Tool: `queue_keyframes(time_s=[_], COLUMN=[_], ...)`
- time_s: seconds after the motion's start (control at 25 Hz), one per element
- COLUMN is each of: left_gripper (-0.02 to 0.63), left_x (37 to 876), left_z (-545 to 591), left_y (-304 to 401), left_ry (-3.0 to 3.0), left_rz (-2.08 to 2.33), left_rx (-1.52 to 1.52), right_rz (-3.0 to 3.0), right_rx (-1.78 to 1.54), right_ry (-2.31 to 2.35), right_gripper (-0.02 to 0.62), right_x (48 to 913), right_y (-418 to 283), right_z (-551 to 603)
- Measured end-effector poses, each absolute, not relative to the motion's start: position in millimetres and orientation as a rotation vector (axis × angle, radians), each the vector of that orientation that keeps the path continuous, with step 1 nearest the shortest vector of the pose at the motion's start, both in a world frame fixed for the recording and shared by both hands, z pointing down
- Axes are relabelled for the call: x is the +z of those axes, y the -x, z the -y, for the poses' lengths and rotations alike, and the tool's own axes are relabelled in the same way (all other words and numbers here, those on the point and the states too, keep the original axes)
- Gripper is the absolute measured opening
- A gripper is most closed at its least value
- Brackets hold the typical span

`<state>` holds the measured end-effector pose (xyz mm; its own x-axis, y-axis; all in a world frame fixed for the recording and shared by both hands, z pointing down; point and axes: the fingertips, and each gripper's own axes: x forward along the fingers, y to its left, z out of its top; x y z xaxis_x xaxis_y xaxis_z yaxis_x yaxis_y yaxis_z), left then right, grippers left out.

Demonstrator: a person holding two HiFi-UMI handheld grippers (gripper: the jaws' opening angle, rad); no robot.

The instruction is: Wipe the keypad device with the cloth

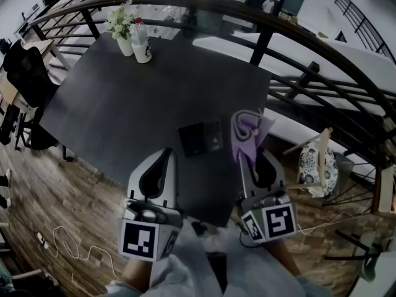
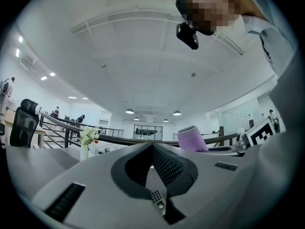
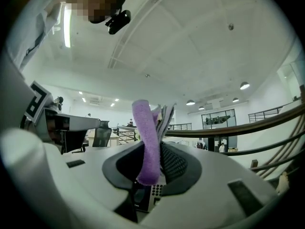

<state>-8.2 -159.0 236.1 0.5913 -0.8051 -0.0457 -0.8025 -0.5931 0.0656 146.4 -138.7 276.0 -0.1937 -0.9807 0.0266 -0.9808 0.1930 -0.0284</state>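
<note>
Right jaws on one cloth [image 3: 145, 142]

The flat black keypad device [image 1: 201, 138] lies near the front edge of the dark square counter [image 1: 124, 104], the purple cloth [image 1: 247, 130] in the right gripper [image 1: 252, 154] just right of it, the white flower vase [image 1: 124, 34] at the far left corner.

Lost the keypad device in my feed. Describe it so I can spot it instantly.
Start at the dark square table and go to its near edge. The keypad device lies flat there, just beyond and between the left gripper and right gripper. It is the only flat black slab, unlike the purple cloth beside it.
</note>
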Motion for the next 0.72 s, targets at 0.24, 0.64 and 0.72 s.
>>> queue_keyframes(time_s=[0.24, 0.64, 0.72], left_gripper=[0.012, 0.014, 0.012], left_x=[235.7, 240.5, 243.2], left_z=[160.9, 158.9, 157.3], left_y=[8.8, 6.9, 4.5], left_ry=[-2.774, -2.764, -2.758], left_rz=[1.414, 1.402, 1.382], left_rx=[-0.117, -0.093, -0.075], right_rz=[2.448, 2.445, 2.452], right_rx=[0.092, 0.116, 0.116], right_ry=[-1.967, -1.957, -1.955], right_gripper=[0.097, 0.097, 0.097], right_x=[280.7, 282.6, 281.8], right_y=[-145.5, -146.5, -146.7], right_z=[136.7, 138.1, 137.9])
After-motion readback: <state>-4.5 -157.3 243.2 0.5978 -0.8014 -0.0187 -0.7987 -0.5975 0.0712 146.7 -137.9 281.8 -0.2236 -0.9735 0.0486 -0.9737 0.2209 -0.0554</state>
